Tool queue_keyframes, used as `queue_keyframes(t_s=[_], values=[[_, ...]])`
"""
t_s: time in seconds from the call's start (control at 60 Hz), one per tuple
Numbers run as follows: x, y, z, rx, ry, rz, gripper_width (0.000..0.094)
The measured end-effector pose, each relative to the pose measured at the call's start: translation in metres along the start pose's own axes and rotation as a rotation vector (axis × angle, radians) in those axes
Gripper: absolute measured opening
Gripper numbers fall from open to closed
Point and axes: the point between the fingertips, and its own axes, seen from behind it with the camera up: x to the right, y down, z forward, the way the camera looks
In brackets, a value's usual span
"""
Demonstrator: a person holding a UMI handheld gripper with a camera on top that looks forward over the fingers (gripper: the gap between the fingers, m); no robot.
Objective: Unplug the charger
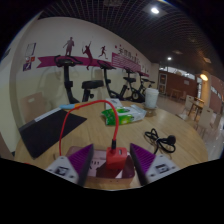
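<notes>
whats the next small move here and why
Probably ease the gripper forward and close on the red charger plug. The plug sits between the purple fingers with gaps at both sides, so nothing is gripped yet. Its red cable arcs up and away over the wooden table, so it looks still connected.
</notes>
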Motion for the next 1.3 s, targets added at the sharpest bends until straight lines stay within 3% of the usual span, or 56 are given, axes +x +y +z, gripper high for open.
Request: queue_keyframes(t_s=[0.067, 0.1, 0.233, 0.333, 0.467, 0.583, 0.817, 0.933, 1.033, 1.133, 1.167, 1.3], values=[[0.013, -0.002, 0.002, -0.001, 0.040, -0.002, 0.0249], [0.012, 0.000, 0.003, -0.008, 0.033, 0.021, 0.0204], [0.011, 0.000, -0.002, -0.047, 0.004, 0.054, 0.0182], [0.034, -0.090, -0.022, 0.158, 0.025, 0.062, 0.0177], [0.073, -0.145, -0.040, 0.143, 0.052, 0.090, 0.0176], [0.110, -0.128, -0.044, 0.026, 0.066, 0.081, 0.0174], [0.154, -0.013, -0.039, -0.312, 0.047, 0.030, 0.0181], [0.148, 0.031, -0.027, -0.428, 0.023, -0.003, 0.0212], [0.144, 0.048, -0.025, -0.463, 0.004, 0.007, 0.0343], [0.150, 0.049, -0.034, -0.465, 0.013, 0.002, 0.0871], [0.150, 0.044, -0.040, -0.452, 0.005, -0.007, 0.0830], [0.157, 0.012, -0.091, -0.399, -0.003, -0.019, 0.0854]])
